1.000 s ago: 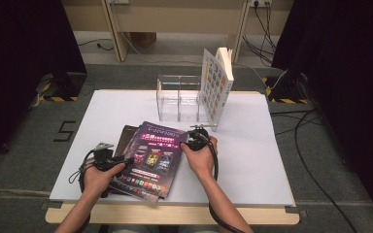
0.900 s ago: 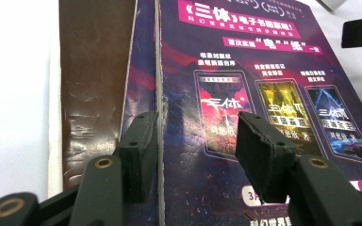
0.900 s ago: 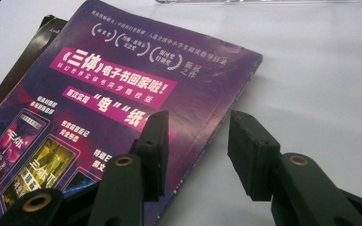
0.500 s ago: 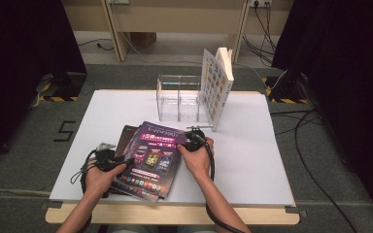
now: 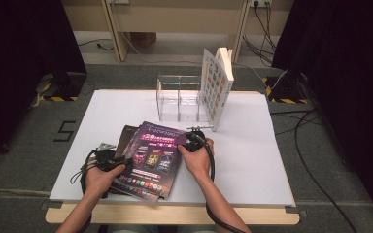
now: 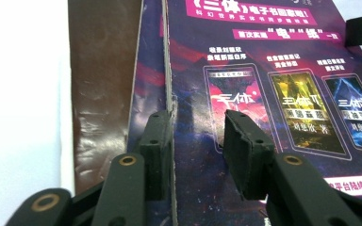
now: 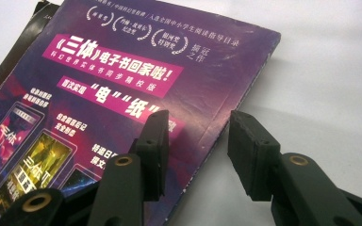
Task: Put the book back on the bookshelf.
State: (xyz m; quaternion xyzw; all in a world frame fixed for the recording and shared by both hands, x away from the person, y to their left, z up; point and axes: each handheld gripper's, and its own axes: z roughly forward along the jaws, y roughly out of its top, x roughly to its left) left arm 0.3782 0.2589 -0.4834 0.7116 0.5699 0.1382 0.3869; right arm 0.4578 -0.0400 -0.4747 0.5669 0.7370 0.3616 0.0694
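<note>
A purple booklet (image 5: 150, 160) with pink and white lettering lies flat near the table's front edge, on top of a dark brown book (image 5: 125, 138). My left gripper (image 5: 121, 161) sits at the booklet's left edge. In the left gripper view its jaws (image 6: 198, 127) have just been closing. They straddle the edge of the purple cover (image 6: 264, 94) beside the brown book (image 6: 101, 70), and a gap still shows between the pads. My right gripper (image 5: 190, 135) is at the booklet's far right edge. It stands open (image 7: 198, 125), one jaw over the cover (image 7: 122, 80) and one over bare table.
A clear plastic divider box (image 5: 179, 99) stands at the back of the white table (image 5: 252, 160). A book with a patterned cover (image 5: 216, 87) stands upright against its right side. Cables lie on the floor to the right.
</note>
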